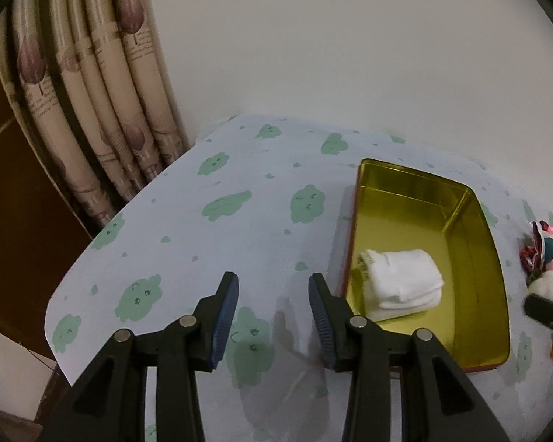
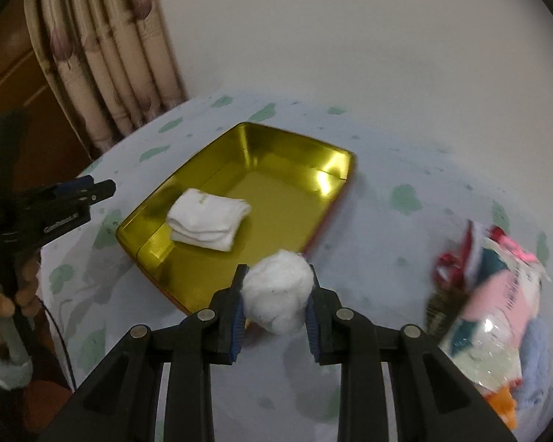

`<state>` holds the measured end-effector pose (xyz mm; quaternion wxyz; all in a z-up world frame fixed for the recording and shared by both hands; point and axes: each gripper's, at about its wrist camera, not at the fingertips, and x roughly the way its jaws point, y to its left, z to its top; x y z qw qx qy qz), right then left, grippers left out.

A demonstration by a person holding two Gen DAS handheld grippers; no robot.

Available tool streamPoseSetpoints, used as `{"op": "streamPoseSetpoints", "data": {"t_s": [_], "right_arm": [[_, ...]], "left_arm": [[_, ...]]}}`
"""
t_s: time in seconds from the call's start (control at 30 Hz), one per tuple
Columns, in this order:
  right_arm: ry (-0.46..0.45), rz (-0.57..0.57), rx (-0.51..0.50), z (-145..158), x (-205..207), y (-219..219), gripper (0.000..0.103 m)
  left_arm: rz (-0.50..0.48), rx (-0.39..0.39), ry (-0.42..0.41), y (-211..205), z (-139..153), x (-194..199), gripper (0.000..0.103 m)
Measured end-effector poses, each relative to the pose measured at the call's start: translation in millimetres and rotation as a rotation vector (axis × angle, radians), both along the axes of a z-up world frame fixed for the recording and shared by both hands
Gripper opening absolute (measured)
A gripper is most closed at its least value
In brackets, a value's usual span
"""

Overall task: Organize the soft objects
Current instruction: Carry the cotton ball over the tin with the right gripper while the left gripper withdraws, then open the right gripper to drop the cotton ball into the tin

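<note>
A gold metal tray [image 1: 475, 258] [image 2: 295, 199] lies on a pale cloth with green blobs. Folded white socks [image 1: 402, 283] [image 2: 206, 219] rest inside it near one end. My right gripper [image 2: 276, 280] is shut on a fluffy white ball [image 2: 278, 291], held just above the tray's near rim. In the left wrist view my left gripper [image 1: 274, 287] stands open over the cloth beside the tray, nothing between its fingers. The right wrist view shows the left gripper [image 2: 103, 188] at the left edge, held by a hand.
A heap of colourful soft items [image 2: 490, 305] [image 1: 542, 246] in plastic wrap lies to the right of the tray. Patterned curtains [image 1: 103, 84] hang behind the table's far left corner. A white wall stands behind. The cloth's edge [image 1: 55, 331] drops off at left.
</note>
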<state>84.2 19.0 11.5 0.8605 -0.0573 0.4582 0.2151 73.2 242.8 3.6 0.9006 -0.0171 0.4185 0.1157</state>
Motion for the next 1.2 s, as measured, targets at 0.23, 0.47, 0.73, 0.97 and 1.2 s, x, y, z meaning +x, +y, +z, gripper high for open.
{"op": "streamPoseSetpoints", "data": {"t_s": [0.23,0.47,0.73,0.97,1.2], "right_arm": [[0.019,0.052,-0.041,-15,14,46,0.026],[0.049,0.047,-0.093,-33,25,70,0.027],[0.072,0.039,-0.126,-47,31,81,0.028],[0.078,0.035,-0.137,-55,33,83,0.028],[0.078,0.045,-0.141,-56,32,87,0.043]], "left_arm": [[0.055,-0.033,0.018,21,-10,0,0.04],[0.097,-0.071,0.022,32,-14,2,0.04],[0.1,-0.096,0.034,35,-17,3,0.04],[0.094,-0.104,0.04,34,-19,3,0.04],[0.09,-0.105,0.039,34,-20,3,0.04]]}}
